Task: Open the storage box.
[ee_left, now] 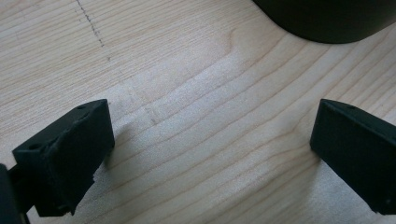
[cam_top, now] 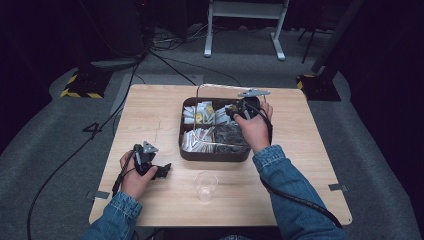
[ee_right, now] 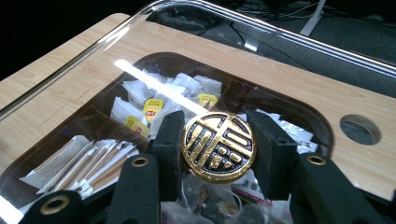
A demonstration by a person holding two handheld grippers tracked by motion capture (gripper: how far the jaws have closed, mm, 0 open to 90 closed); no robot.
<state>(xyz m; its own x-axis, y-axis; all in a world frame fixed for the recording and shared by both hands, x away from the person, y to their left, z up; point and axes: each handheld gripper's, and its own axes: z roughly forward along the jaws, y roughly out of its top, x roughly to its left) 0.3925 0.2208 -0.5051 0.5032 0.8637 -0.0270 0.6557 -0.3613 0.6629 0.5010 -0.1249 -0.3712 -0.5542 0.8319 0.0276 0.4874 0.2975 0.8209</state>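
The clear lid's gold knob [ee_right: 218,147] is pinched by the right gripper [ee_right: 219,154]; it could slip (left gripper [ee_left: 210,154] gapes wide over the bench [ee_left: 187,93]).

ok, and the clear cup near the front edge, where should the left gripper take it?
Pinch the cup at its rim, one jaw inside, one outside, coming down on its left side. It stands upright, mouth open, and the open left gripper lies to its left. Squeezing across the thin-looking wall may crush it.
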